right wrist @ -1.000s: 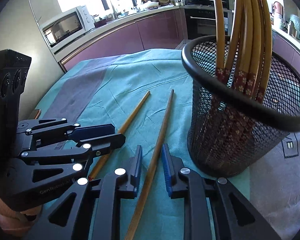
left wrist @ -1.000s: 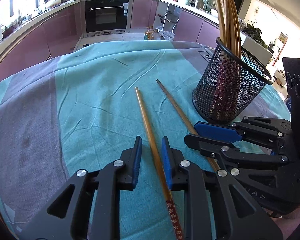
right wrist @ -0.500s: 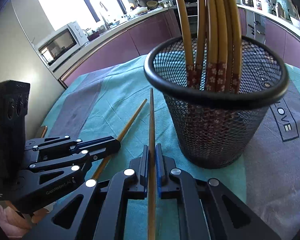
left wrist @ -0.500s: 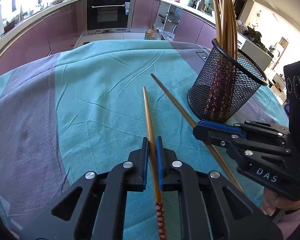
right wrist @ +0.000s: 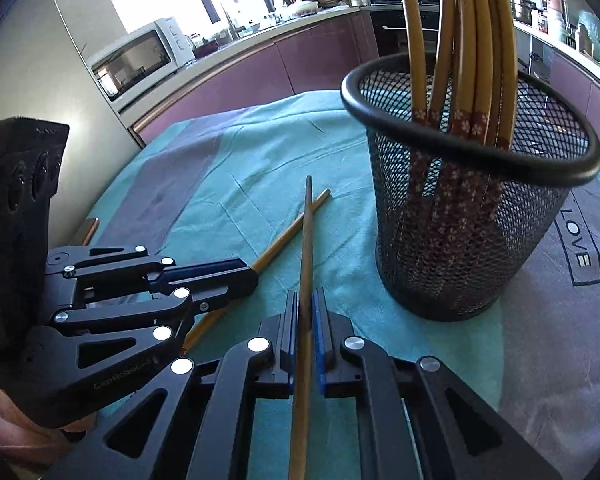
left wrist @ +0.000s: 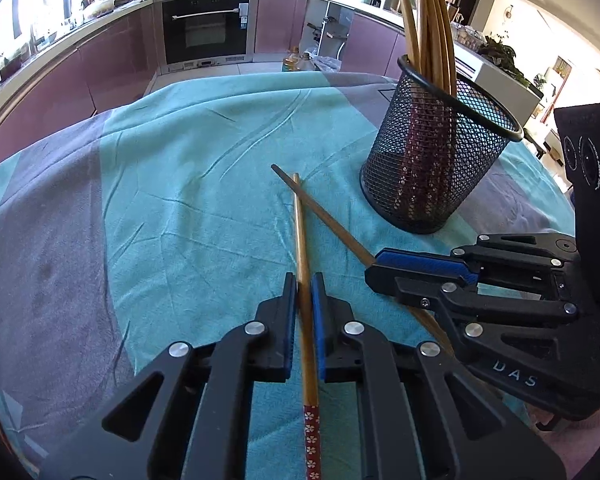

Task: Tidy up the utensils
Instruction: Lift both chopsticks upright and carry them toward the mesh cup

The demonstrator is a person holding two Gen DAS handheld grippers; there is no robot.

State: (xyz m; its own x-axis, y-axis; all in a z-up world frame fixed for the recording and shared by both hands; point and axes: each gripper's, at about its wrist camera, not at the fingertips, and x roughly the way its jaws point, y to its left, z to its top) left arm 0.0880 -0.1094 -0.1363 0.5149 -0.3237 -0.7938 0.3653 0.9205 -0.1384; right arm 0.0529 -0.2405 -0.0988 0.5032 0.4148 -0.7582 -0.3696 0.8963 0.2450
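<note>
My left gripper (left wrist: 304, 280) is shut on a light bamboo chopstick (left wrist: 302, 240) with a red flowered end. My right gripper (right wrist: 306, 294) is shut on a darker chopstick (right wrist: 307, 240). Both chopsticks are lifted a little above the teal cloth and their tips cross. In the left wrist view the right gripper (left wrist: 384, 266) sits just to the right with the dark chopstick (left wrist: 324, 220). In the right wrist view the left gripper (right wrist: 248, 280) sits to the left with the light chopstick (right wrist: 292, 232). A black mesh holder (left wrist: 436, 152) with several chopsticks stands on the right, also in the right wrist view (right wrist: 472, 208).
A teal and grey cloth (left wrist: 180, 184) covers the table. Purple kitchen cabinets and an oven (left wrist: 206, 28) stand beyond the far edge. A microwave (right wrist: 140, 60) sits on the counter at the back left.
Both grippers have closed, each on its chopstick, and raised them off the cloth. The tips have swung together and now cross.
</note>
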